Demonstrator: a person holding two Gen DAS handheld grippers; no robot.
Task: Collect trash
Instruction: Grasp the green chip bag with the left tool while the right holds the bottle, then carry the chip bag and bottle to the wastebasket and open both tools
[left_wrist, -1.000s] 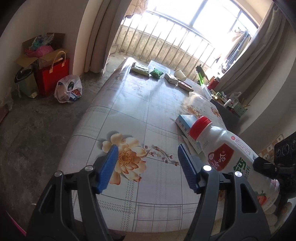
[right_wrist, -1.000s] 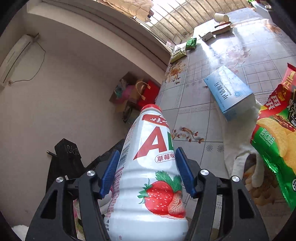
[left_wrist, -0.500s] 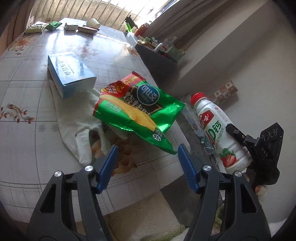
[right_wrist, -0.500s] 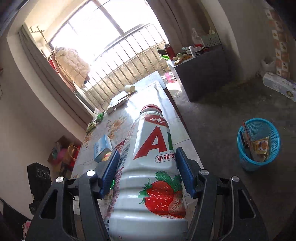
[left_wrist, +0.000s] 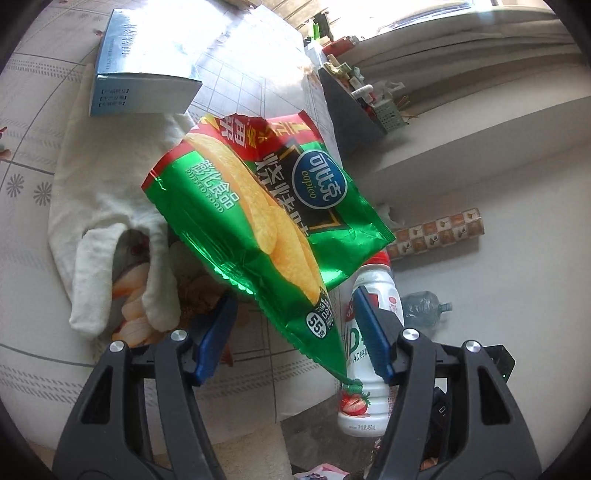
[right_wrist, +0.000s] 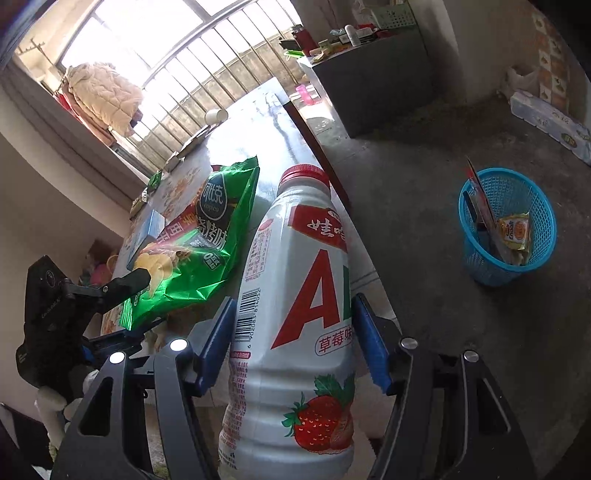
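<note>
Blue pads on my left tongs sit wide apart with nothing clamped, and the pointed lower corner of the green chip bag hangs down between them without touching either pad, as far as I can see. Far left in that view a white cloth is spread on the desk, with a pale blue box lying on its upper edge. The chip bag rests partly on that cloth and juts past the desk's near edge. Over to the right, beyond the right pad, I catch the white strawberry bottle standing off the desk's side.

Switching to the right wrist view: left tongs show at the far left, reaching in at the chip bag. Centre frame, my right tongs are closed on the strawberry bottle, both pads pressed to its waist, red cap pointing up and away. Off to the right, a blue mesh basket sits on the concrete floor, well apart from the bottle, with a few wrappers inside.
</note>
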